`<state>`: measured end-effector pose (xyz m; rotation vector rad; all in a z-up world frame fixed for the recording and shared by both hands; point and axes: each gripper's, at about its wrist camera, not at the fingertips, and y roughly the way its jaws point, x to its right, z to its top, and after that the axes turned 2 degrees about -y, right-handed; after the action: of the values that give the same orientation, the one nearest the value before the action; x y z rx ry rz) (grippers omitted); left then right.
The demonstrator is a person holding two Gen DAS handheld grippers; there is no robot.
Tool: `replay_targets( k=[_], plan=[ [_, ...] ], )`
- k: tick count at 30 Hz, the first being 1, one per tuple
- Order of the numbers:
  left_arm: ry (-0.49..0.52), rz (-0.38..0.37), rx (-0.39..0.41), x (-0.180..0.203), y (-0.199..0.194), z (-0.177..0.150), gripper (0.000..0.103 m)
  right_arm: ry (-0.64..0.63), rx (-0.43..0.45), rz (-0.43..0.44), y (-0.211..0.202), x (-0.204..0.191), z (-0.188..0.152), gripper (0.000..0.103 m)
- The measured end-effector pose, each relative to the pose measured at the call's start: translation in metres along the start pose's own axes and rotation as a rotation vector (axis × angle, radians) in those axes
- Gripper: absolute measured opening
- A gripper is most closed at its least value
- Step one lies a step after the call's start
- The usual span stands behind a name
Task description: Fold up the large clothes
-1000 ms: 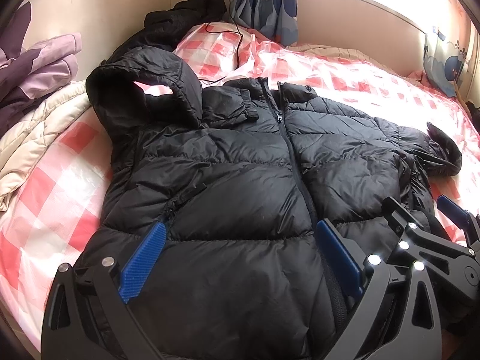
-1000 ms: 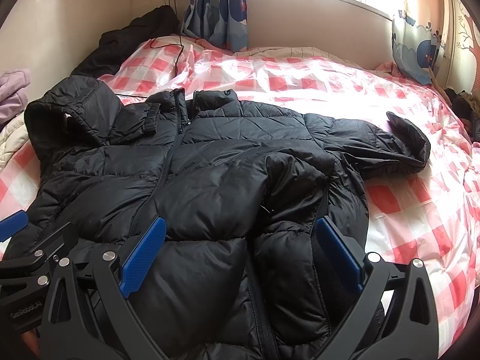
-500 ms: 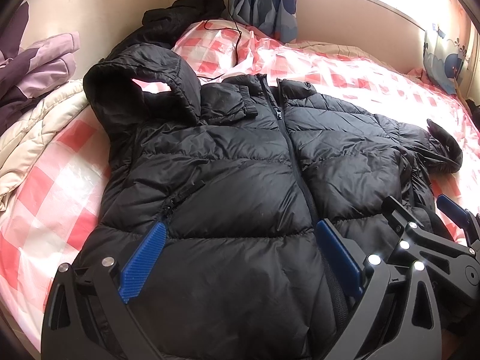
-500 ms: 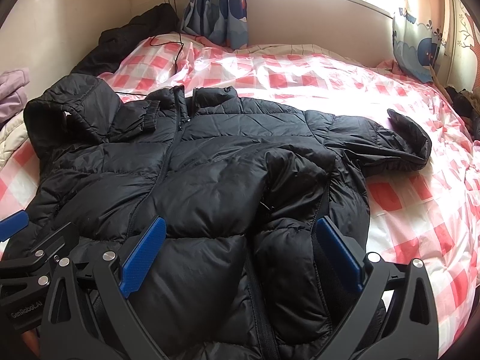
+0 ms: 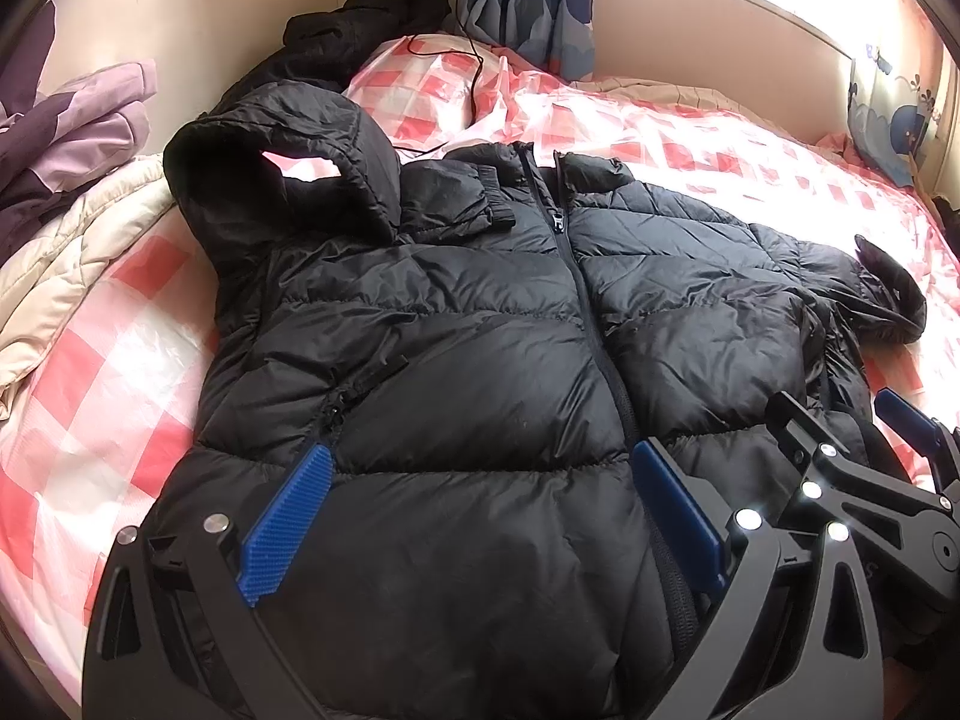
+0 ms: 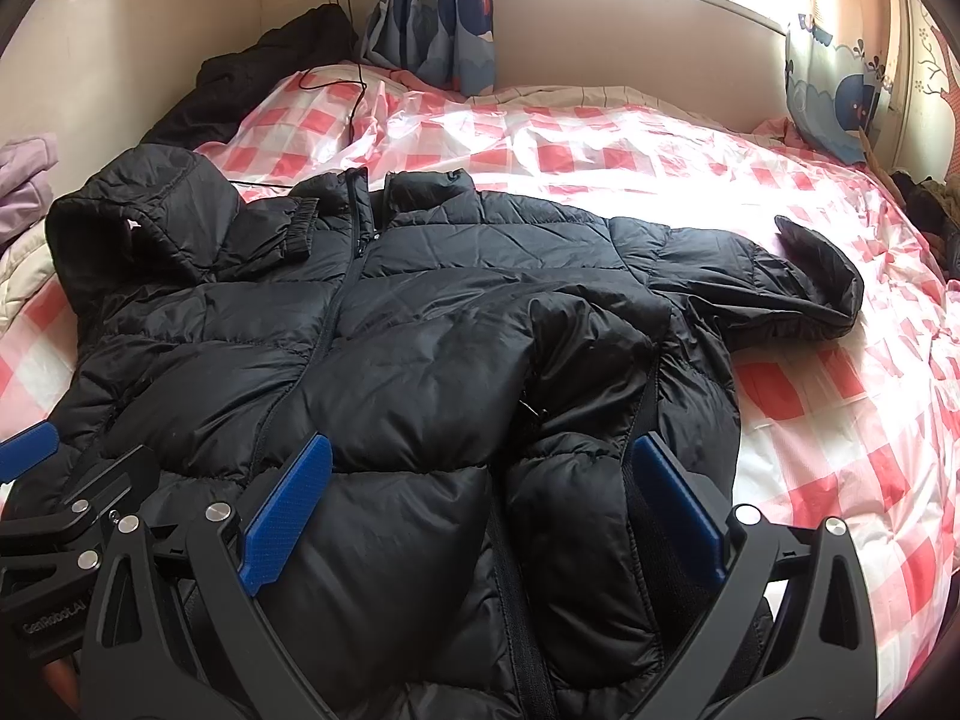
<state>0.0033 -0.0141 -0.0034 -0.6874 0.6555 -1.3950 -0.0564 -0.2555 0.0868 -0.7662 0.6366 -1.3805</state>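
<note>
Black puffer jacket (image 5: pixel 480 348) lies front up and zipped on the bed (image 5: pixel 690 144), hem at the near edge, collar toward the far edge by the window wall. Hood (image 5: pixel 282 180) flopped toward the bed's left side; one sleeve cuff (image 5: pixel 456 210) already lies across the chest beside the zip. Other sleeve (image 6: pixel 798 276) is stretched out toward the bed's right edge, its cuff resting on the checked cover.

Step in hand, as judged: early in the fold. One sleeve in, the other not yet, body not yet doubled over.

Left gripper (image 5: pixel 480 516) hangs over the hem, left of the zip. Fingers spread wide, blue pads (image 5: pixel 285 525) apart, nothing between them but the jacket surface below. I cannot tell if they touch the fabric.

Right gripper (image 6: pixel 480 516) hangs over the hem on the right half, above a raised fold of the front panel (image 6: pixel 576 396). Fingers also spread wide, nothing pinched.

Both grippers sit side by side, close together, pointing along the jacket toward the collar.

Next move calls for, I judge: right gripper to reach out to the far sleeve, pinch near the cuff and bring it over the chest. Slippery, puffy fabric: needs a deep bite, or it will slide out.
</note>
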Motion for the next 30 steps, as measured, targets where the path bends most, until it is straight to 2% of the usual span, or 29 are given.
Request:
replay_targets(
  k=[22, 30],
  plan=[
    [-0.002, -0.002, -0.005, 0.001, 0.001, -0.001, 0.096, -0.004, -0.021, -0.009, 0.007, 0.001, -0.002, 0.097],
    [-0.011, -0.011, -0.010, 0.005, 0.005, 0.000, 0.096, -0.020, -0.021, -0.065, 0.010, 0.008, 0.002, 0.097]
  ],
)
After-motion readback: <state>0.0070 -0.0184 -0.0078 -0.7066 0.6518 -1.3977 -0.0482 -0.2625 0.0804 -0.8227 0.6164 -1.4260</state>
